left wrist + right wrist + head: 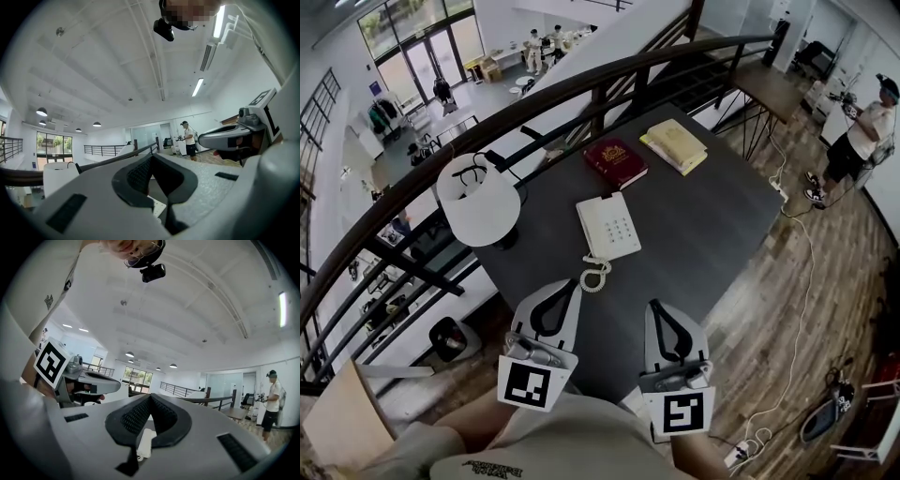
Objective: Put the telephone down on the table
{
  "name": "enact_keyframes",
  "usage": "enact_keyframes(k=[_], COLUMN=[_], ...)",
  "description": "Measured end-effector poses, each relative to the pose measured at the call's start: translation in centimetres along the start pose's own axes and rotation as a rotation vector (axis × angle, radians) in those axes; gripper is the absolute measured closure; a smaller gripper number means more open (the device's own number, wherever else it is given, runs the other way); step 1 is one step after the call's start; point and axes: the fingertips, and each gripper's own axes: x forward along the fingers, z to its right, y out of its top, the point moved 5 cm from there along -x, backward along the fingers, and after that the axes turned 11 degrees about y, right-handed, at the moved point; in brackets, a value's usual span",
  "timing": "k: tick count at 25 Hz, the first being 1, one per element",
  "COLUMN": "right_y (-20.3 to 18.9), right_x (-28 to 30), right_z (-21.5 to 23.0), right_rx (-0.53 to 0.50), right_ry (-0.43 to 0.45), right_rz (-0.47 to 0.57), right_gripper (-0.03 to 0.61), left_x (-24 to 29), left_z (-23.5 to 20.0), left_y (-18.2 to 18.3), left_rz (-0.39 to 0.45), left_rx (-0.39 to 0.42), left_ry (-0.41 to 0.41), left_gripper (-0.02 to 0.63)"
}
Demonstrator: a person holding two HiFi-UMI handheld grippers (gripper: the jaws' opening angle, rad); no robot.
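Left gripper [572, 285], right gripper [657, 306]: pale grey shells, matt, finely speckled, look like moulded plastic. Pads [138, 176]: black, dull, ribbed grain, rubbery look.

Just ahead of the left gripper's tips: telephone [609, 225], cream plastic, smooth, slight sheen. Its coiled cord [595, 275] is the same plastic colour.

Table [712, 225], under and ahead of both grippers: dark top, matt, even.

Further ahead: red book [615, 161], cover faintly glossy with gilt print; cover material cannot be told. Yellow book [675, 143]: dull, paper-like.

Left of the left gripper: lamp shade [478, 200], white, smooth, matt.

Right of the right gripper: floor [787, 309], wood boards, satin finish.

Beyond the table: railing [581, 84], dark, smooth, metal-looking.
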Motion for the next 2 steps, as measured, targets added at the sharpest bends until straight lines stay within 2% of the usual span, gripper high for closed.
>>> enact_keyframes(k=[2], right_y=[0.13], right_x=[0.07], right_z=[-0.15], right_rx=[-0.01], right_ry=[0.015], right_rz=[0.001], right_gripper=[0.578], left_x=[0.2], left_z=[0.04], left_y=[0.04], left_rz=[0.001], left_rx=[0.009], left_ry=[0.001], left_gripper=[0.609])
